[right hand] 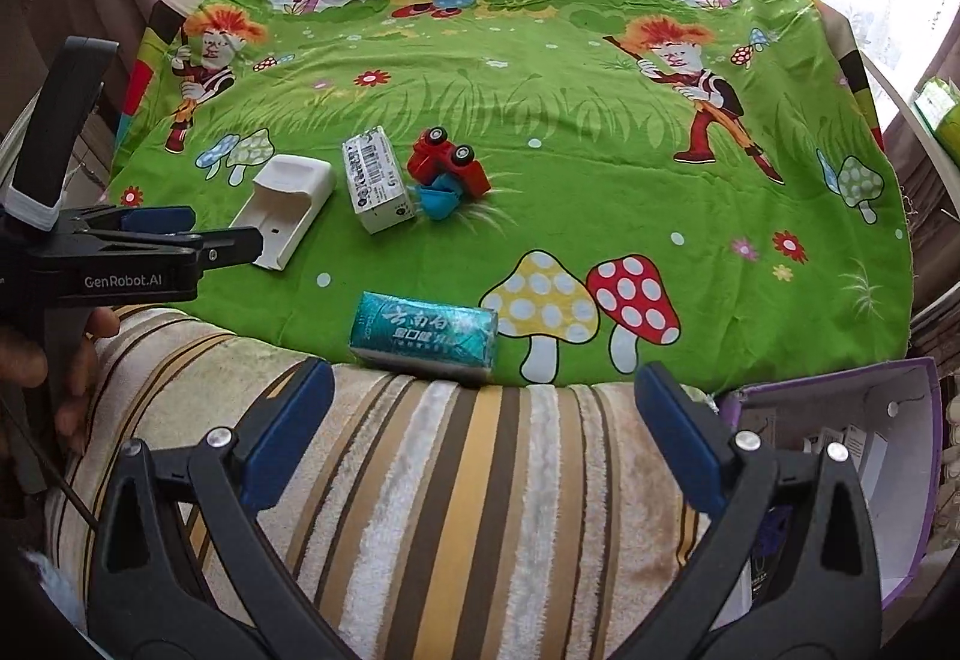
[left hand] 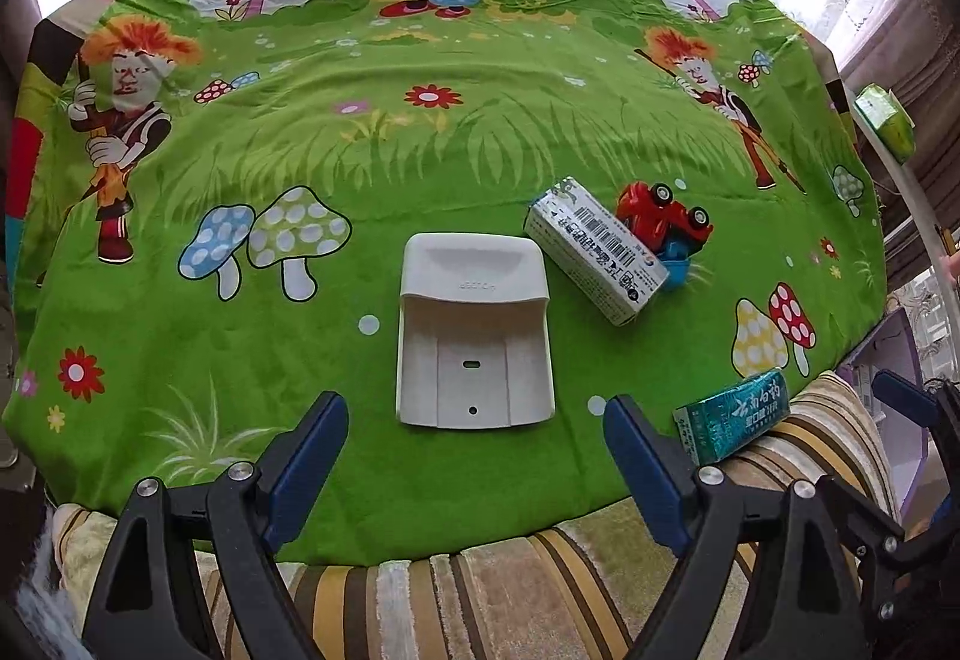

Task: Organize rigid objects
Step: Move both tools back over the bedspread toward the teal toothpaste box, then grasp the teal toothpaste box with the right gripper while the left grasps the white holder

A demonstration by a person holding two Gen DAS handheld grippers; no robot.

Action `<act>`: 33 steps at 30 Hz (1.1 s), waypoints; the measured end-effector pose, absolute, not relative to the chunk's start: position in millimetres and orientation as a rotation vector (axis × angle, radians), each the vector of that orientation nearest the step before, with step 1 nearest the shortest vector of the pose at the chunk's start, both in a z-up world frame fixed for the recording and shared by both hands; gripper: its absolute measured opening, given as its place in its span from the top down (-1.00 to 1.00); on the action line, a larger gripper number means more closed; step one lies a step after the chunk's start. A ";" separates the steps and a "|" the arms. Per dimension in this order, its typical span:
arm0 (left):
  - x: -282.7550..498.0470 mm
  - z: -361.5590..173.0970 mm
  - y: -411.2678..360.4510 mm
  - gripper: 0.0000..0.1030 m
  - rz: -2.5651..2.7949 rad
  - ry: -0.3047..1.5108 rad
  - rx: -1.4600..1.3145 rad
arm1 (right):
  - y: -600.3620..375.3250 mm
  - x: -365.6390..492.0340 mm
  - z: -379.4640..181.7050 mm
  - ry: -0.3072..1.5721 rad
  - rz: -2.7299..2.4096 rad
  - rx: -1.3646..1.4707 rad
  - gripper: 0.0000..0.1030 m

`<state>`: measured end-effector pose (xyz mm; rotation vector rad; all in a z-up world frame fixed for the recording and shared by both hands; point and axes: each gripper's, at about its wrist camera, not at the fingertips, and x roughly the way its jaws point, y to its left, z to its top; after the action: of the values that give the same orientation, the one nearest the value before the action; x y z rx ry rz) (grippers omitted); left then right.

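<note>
The big green cartoon cloth with mushrooms (left hand: 456,144) covers the worktop, and a striped fluffy towel (right hand: 456,456) lies along its near edge. A purple open box (right hand: 900,420) sits at 4 o'clock in the right view; what is inside it is cut off.

The white plastic holder (left hand: 474,336) lies right in front of the left gripper (left hand: 474,438), at 12 o'clock. Its blue fingers are wide apart and hold nothing. I think it should go straight down and pinch the holder by its two long sides.

The white barcode box (left hand: 594,249) lies at 1 o'clock, touching the red toy car (left hand: 663,219), which is upside down. The teal shiny box (right hand: 426,336) lies at 12 o'clock from the right gripper (right hand: 483,426), also wide and empty.
</note>
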<state>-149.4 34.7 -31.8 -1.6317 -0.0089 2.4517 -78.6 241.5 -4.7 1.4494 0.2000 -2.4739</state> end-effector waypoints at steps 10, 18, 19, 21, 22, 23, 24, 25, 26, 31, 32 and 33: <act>-165.7 -49.5 38.6 -0.71 2.445 0.006 -1.680 | 219.9 -99.9 -28.1 0.283 -2.445 1.535 -0.96; -173.7 -62.7 43.0 -0.72 2.433 0.038 -1.722 | 210.5 -114.0 -42.2 0.323 -2.416 1.591 -0.96; -174.9 -63.8 43.1 -0.72 2.436 0.041 -1.726 | 209.6 -115.2 -43.3 0.328 -2.414 1.595 -0.96; -175.9 -64.7 43.0 -0.72 2.447 0.051 -1.726 | 208.7 -117.5 -44.8 0.334 -2.414 1.601 -0.96; -176.5 -64.9 43.1 -0.72 2.450 0.054 -1.725 | 208.1 -118.4 -45.6 0.337 -2.413 1.605 -0.96; -177.2 -65.2 43.6 -0.72 2.453 0.060 -1.726 | 207.6 -119.7 -47.1 0.338 -2.407 1.611 -0.95; -178.0 -65.6 44.2 -0.72 2.456 0.069 -1.728 | 207.3 -121.4 -49.0 0.337 -2.400 1.621 -0.91; -178.8 -66.2 45.2 -0.72 2.460 0.083 -1.729 | 207.3 -123.6 -51.6 0.334 -2.391 1.635 -0.88; -179.4 -66.6 46.6 -0.72 2.464 0.101 -1.730 | 207.7 -125.8 -54.5 0.326 -2.381 1.651 -0.79; -180.0 -66.6 50.5 -0.67 2.475 0.136 -1.714 | 210.3 -130.5 -59.4 0.287 -2.363 1.675 -0.50; -179.9 -66.1 50.1 -0.62 2.481 0.136 -1.710 | 209.5 -130.2 -59.1 0.294 -2.365 1.671 -0.48; -179.5 -65.3 50.1 -0.59 2.485 0.137 -1.704 | 208.9 -129.9 -58.8 0.300 -2.367 1.668 -0.48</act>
<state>-179.5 50.1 -65.3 -1.7040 0.1366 2.4847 -129.9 208.9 -58.8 1.6679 0.3002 -2.3669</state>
